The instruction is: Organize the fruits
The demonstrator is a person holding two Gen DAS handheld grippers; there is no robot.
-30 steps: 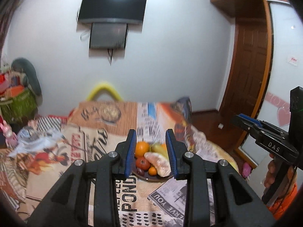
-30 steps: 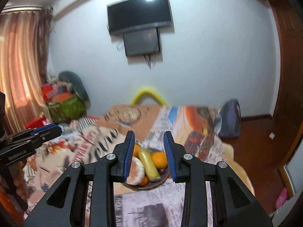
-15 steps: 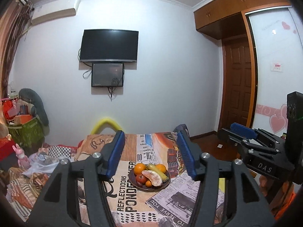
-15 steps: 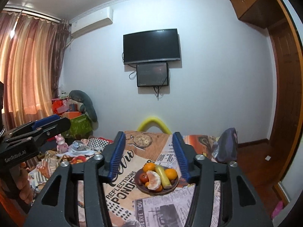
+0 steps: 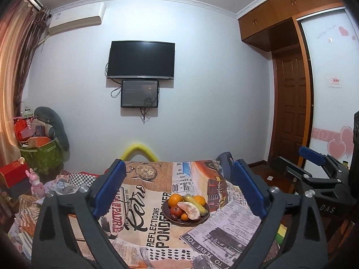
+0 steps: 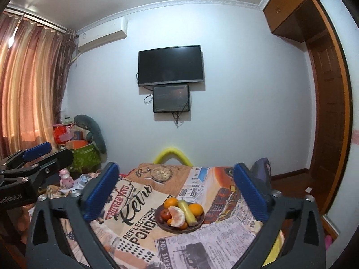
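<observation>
The brown plate point(image 5: 205, 218) of fruit is seen on the printed tablecloth point(image 5: 143, 235), ahead of and below both grippers. The left gripper point(image 5: 179, 190) and right gripper point(image 6: 177, 192) are held wide open, empty, well apart from it; neither is clearly nearer. The banana point(image 6: 187, 211) is laid pointing away.

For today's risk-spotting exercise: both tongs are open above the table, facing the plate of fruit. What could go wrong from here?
1. The fruit is heaped tightly on the small plate; pulling out the peeled citrus could roll an orange off.
2. The peeled citrus looks soft, so the tongs might crush it.
3. The plate sits on a loose printed cloth; nudging either could shift both.
</observation>
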